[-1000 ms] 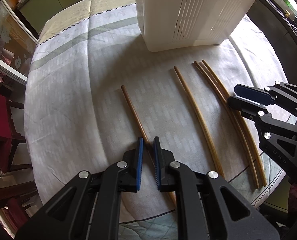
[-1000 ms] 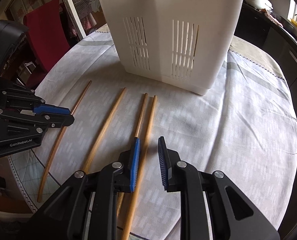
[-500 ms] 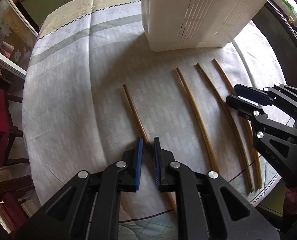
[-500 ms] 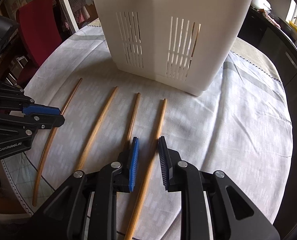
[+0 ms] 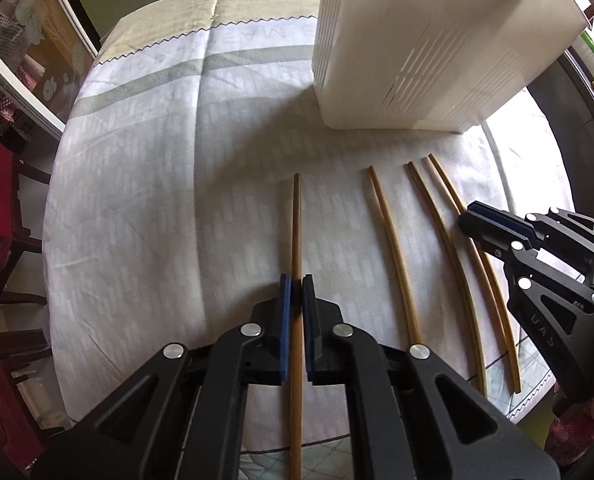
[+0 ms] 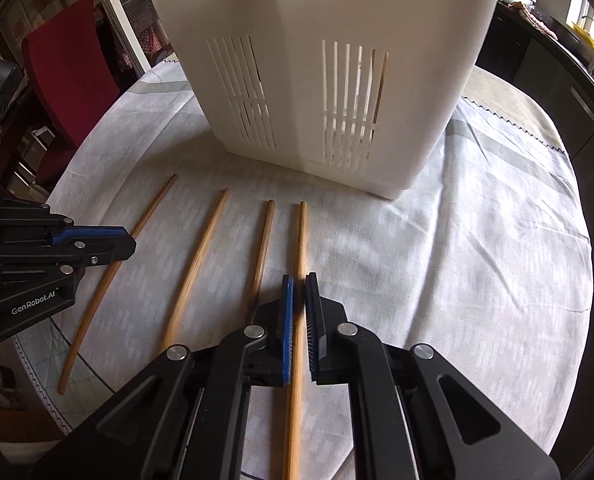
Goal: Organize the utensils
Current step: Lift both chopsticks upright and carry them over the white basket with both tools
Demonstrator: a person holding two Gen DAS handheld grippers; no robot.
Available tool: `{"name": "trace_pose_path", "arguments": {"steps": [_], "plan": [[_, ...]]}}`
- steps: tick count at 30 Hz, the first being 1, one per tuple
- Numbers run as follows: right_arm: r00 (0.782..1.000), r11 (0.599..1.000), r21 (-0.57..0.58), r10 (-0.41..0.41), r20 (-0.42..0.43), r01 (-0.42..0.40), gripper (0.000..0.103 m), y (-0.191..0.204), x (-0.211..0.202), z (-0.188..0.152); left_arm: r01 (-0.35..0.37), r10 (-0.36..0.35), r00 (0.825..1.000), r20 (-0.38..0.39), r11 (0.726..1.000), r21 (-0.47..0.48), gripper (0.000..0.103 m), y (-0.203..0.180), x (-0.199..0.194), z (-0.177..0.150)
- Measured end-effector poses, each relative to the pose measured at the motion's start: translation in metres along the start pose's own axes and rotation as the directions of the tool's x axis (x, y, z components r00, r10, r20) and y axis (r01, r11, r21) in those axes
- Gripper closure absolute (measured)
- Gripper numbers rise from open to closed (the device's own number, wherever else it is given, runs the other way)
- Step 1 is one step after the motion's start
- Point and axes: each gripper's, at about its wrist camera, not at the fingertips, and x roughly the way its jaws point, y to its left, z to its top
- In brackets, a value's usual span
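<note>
1. My left tongs (image 5: 296,280) have their pads drawn close around the leftmost chopstick (image 5: 296,240). The stick runs straight down the slot between them, and the pads look to be touching it on both sides, so I judge it pinched, about midway along its length.
2. My right tongs (image 6: 299,280) are likewise closed on the rightmost chopstick (image 6: 301,240). It passes between the blue pad and the black one with almost no gap, again near the middle.
3. Handling, as I judge it: these are thin wooden sticks, light and stiff, round and fairly smooth. They will not bend or break under a firm pinch, but they could roll or pivot between the pads. Holding near the middle keeps them balanced; a grip nearer one end would let the far end droop.
4. Between my two tongs lie the other two chopsticks (image 6: 195,264), flat on the tablecloth (image 6: 457,280), roughly parallel to the held ones and apart from each other. One of them sits just beside my right stick.
5. All four sticks point toward the white holder (image 6: 317,80), which stands upright past their far ends, near but not touching them. Through its slots I can see one stick already inside.
6. My guess is the next move calls for lifting each stick, tipping it upright and dropping it in from above; the holder is tall, so clearance matters.
</note>
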Motion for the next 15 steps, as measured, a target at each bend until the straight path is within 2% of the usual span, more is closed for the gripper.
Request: {"name": "trace_pose_path", "arguments": {"steps": [7,15], "plan": [[0.993,0.999,0.028,0.025,0.115,-0.029,0.096,-0.012,-0.047,0.0,0.027,-0.027,0.994,0.103,1.0,0.003,0.097,0.005,-0.04,0.001],[0.958,0.997,0.04,0.051,0.284,-0.065,0.096,-0.022,-0.122,-0.011,0.056,-0.06,0.976,0.21,0.998,0.026,0.097,0.005,-0.089,-0.009]]}}
